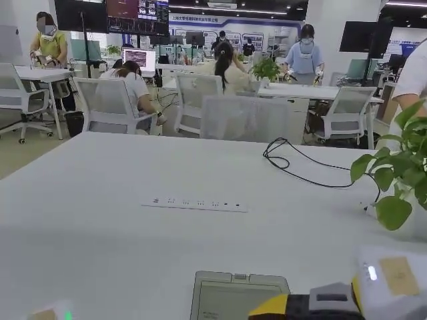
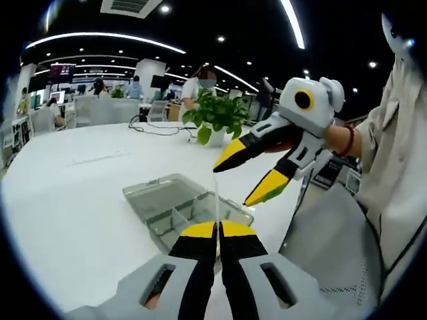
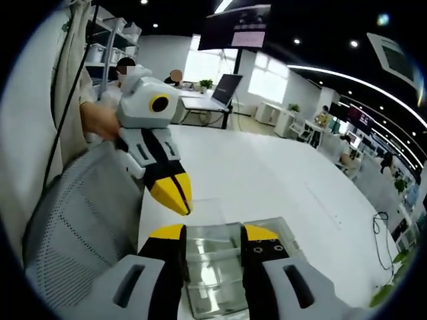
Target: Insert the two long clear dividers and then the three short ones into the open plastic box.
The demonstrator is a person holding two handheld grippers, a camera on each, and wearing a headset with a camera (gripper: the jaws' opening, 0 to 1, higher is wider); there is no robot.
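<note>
Divider (image 2: 215,197) is pinched edge-on in the closed left gripper (image 2: 217,227) just by the box (image 2: 157,181) on the worktop (image 2: 73,200), likely for lowering into a slot. The right gripper (image 2: 231,185) is held alongside, jaws spread and empty.

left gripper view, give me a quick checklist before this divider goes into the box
1. Left gripper shut on the clear divider: ok, jaws together with the thin sheet standing up from the tips.
2. Right gripper free to help: ok, open and holding nothing.
3. Box open on the table: ok.
4. Free slot for this piece: cannot tell; some clear partitions stand inside, but their number is unclear.
5. Long or short divider in the gripper: cannot tell.
6. Plant and cable apart from the box: ok.
</note>
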